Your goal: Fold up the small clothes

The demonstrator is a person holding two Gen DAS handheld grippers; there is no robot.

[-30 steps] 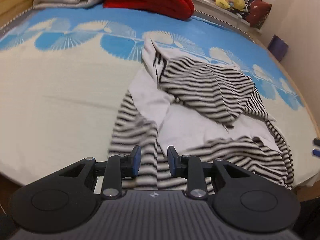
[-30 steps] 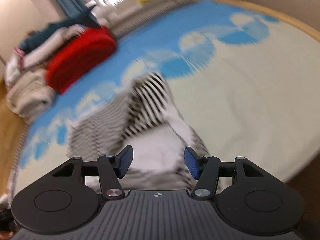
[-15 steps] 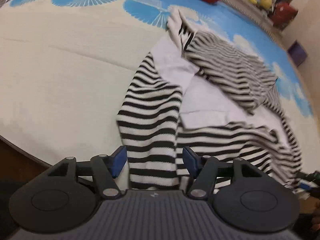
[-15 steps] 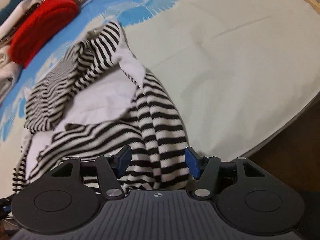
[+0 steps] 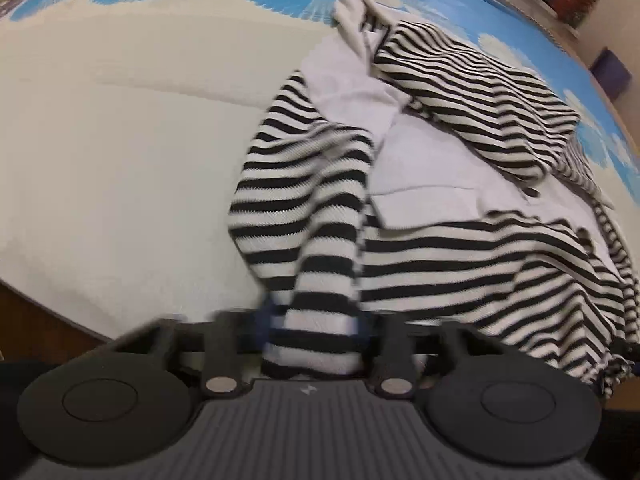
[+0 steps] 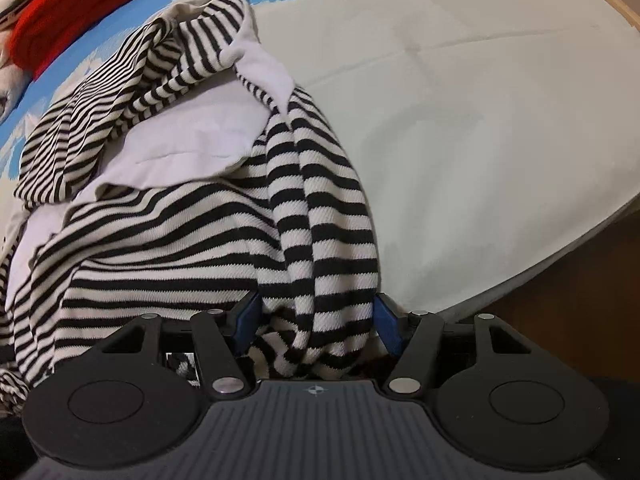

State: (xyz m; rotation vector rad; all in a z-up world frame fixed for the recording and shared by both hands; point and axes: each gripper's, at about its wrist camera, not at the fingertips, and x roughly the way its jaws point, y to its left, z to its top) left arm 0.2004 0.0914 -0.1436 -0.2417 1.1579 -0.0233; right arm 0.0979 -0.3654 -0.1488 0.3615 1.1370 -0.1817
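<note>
A black-and-white striped top (image 5: 460,240) with a white inner side lies crumpled on the bed. In the left wrist view its near sleeve (image 5: 308,208) runs down between the blurred fingers of my left gripper (image 5: 316,332), whose jaws are closing and pinch the cuff. In the right wrist view the other striped sleeve (image 6: 328,200) hangs bunched between the blue pads of my right gripper (image 6: 318,320). Those jaws are closing too, but the pads still stand just off the cloth on both sides. The cuff ends are hidden under the gripper bodies.
The cream and blue patterned bed sheet (image 5: 120,160) spreads around the top. Its near edge drops to the brown floor (image 6: 560,312). A red cushion (image 6: 44,36) lies at the far end, and a purple box (image 5: 612,72) stands beside the bed.
Both grippers have come down onto the top's near edge. The left jaws opened wide over a sleeve and then closed on it. The right jaws now straddle the other sleeve.
</note>
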